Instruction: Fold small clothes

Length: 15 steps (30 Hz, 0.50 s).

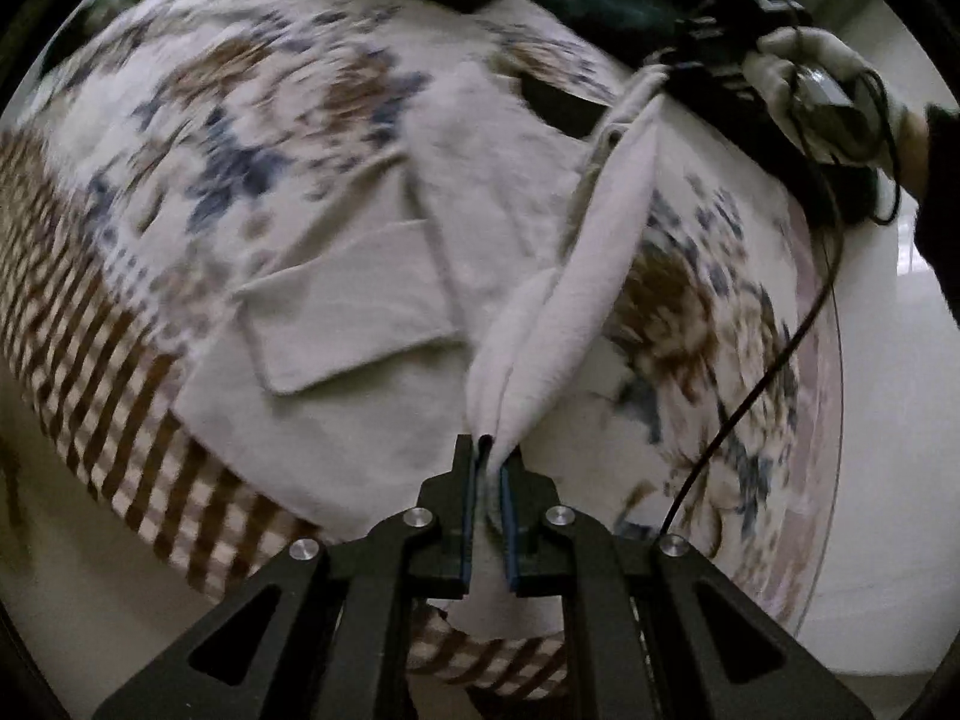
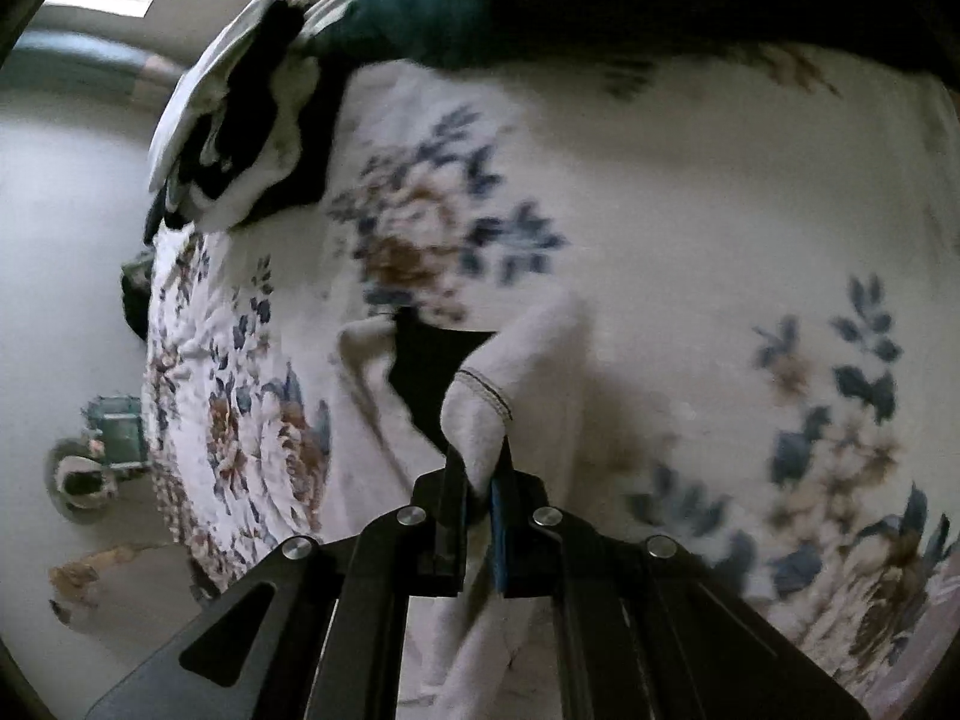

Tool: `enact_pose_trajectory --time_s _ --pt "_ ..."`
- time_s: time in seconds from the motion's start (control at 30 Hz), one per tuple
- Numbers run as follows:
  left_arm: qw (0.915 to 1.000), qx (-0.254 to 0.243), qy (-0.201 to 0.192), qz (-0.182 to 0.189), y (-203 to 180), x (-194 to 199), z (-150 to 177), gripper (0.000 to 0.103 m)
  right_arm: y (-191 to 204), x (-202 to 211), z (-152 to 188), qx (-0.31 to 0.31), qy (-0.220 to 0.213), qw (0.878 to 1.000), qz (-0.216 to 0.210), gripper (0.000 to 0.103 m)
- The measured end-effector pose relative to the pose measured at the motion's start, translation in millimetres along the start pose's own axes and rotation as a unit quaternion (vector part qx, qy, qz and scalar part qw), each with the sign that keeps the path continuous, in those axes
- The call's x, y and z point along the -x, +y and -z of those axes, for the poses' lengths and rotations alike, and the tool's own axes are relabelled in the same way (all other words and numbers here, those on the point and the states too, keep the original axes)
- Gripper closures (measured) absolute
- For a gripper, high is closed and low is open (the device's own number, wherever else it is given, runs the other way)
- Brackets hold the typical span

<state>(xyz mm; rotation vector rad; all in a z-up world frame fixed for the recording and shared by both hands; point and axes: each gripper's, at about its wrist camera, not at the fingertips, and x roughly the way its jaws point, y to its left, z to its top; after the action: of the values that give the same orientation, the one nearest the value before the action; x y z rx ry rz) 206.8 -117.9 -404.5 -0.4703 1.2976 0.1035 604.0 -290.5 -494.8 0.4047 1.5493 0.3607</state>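
1. Left wrist view: the left hand-held gripper [image 1: 487,450] is clamped on one edge of a pale cream garment [image 1: 372,300], which looks like a small fleece top or trousers; blur hides which.
2. From those fingertips a raised strip of the cloth runs forward and to the right, up to the right hand-held gripper [image 1: 678,69], held in a white-gloved hand [image 1: 822,84].
3. Ahead and to the left of the left hand-held gripper, the rest of the garment lies flat on a floral bedspread [image 1: 228,138], with one panel already turned over on itself.
4. Right wrist view: the right hand-held gripper [image 2: 480,468] is pinched shut on a hemmed edge of the same cream cloth, which hangs below its fingers.
5. Far ahead of it and to the left, a heap of dark and white clothes [image 2: 252,120] waits on the bed, with a teal item [image 2: 420,6] beside it.
6. Judged progress: this garment is mid-fold, its lifted edge not yet laid down, and the heap appears unfolded, so most of the work seems left.
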Motion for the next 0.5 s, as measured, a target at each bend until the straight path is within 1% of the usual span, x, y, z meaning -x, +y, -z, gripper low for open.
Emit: enact_pose_trajectory --time_s 0.1,0.17,0.27,0.33,0.4,0.47,0.5 --pt "0.9995 0.031 0.008 0.004 40 -5 -10 0.098 49 -29 6 0.02 0.01 1.0 0.023 0.097" --pt "0.9981 0.058 0.018 0.012 71 -11 -16 0.098 82 -60 11 0.034 0.019 0.998 0.045 0.097" --pt "0.9962 0.082 0.028 0.014 106 -25 -23 0.098 122 -106 9 0.052 0.029 0.995 0.084 0.097" --pt "0.9947 0.096 0.035 0.013 126 -35 -26 0.098 140 -133 10 0.051 0.035 0.993 0.105 0.097" --pt "0.9938 0.099 0.048 0.016 142 -45 -27 0.098 154 -154 11 0.055 0.034 0.99 0.128 0.097" --pt "0.9908 0.108 0.077 0.03 156 -61 -28 0.096 167 -173 11 0.067 0.035 0.985 0.155 0.097" --pt "0.9883 0.117 0.091 0.038 162 -67 -29 0.094 171 -179 11 0.07 0.039 0.983 0.162 0.097"
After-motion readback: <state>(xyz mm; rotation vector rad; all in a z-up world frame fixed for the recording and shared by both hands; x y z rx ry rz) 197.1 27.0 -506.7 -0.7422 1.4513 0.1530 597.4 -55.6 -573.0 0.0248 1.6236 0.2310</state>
